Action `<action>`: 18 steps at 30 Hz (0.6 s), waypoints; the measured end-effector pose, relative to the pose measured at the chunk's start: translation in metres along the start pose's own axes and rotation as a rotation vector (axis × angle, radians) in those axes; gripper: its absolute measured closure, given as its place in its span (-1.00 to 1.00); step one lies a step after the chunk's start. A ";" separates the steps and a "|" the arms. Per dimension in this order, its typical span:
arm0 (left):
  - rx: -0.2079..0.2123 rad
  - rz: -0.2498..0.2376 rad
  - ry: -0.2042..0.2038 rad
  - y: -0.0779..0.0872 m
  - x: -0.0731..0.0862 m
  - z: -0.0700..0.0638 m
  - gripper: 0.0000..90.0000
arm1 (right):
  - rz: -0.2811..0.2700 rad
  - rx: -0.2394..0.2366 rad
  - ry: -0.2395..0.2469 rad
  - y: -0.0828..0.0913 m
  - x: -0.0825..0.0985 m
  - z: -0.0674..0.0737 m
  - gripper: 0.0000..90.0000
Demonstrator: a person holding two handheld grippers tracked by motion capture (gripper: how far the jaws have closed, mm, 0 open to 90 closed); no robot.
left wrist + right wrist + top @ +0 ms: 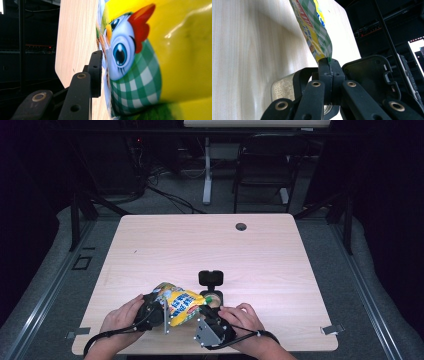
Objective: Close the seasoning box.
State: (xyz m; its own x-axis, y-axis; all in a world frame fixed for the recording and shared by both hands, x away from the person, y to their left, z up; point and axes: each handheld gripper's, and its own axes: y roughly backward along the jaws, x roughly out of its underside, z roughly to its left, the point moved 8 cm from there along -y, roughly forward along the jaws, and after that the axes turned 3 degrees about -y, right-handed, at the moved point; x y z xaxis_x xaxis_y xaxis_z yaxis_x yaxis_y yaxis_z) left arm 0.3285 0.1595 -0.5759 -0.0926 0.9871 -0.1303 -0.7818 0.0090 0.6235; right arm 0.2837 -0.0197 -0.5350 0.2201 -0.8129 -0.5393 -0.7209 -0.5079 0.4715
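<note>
where the near edge of the pale wooden desk (150, 245) runs in front of the person, a glossy yellow snack bag printed with a cartoon chicken and green-white checks (179, 306) is held between the two hands, tilted, its lower end toward the right. in the right gripper view the right tongs (329, 65) are clenched flat on the bag's crimped green-checked corner, the two black jaws pressed together with the film pinched between them. in the left gripper view the bag's chicken face bulges right beside one black jaw of the left tongs (159, 310); that jaw looks to stand just off the film, with a thin strip of desk showing between — the other jaw is hidden behind the bag, so whether these tongs grip or stand released cannot be told. just behind the bag sits a small open black hinged case (212, 285), its lid upright and a round golden-brown thing in its base. the left hand (120, 319) and the right hand (245, 322) rest low by the desk's near edge. farther off — a dark round cable hole (241, 226) near the desk's far edge and a black folding chair (265, 165) on the floor beyond.
</note>
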 end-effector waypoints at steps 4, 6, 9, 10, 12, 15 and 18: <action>-0.001 -0.004 0.020 0.000 0.001 0.001 0.47 | 0.001 0.002 0.012 0.000 -0.003 -0.002 1.00; 0.000 -0.007 0.024 0.000 0.002 0.001 0.45 | -0.003 0.003 0.021 0.001 -0.005 -0.003 1.00; 0.001 -0.010 0.039 0.000 0.002 0.002 0.42 | -0.005 0.007 0.031 0.001 -0.007 -0.005 1.00; 0.007 -0.012 0.046 0.000 0.002 0.002 0.39 | -0.007 0.008 0.032 0.001 -0.008 -0.006 1.00; 0.011 -0.017 0.059 0.000 0.002 0.002 0.36 | 0.001 0.006 0.045 0.002 -0.009 -0.007 1.00; 0.021 -0.025 0.070 -0.001 0.002 0.001 0.33 | -0.011 0.009 0.046 0.002 -0.012 -0.008 1.00; 0.035 -0.031 0.083 -0.001 0.001 0.000 0.29 | -0.008 0.013 0.059 0.005 -0.015 -0.009 1.00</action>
State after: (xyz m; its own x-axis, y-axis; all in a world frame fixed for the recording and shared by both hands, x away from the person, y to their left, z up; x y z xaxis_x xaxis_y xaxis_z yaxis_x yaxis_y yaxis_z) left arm 0.3293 0.1609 -0.5772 -0.1204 0.9697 -0.2125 -0.7634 0.0464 0.6442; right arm 0.2831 -0.0126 -0.5186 0.2635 -0.8246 -0.5007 -0.7272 -0.5108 0.4585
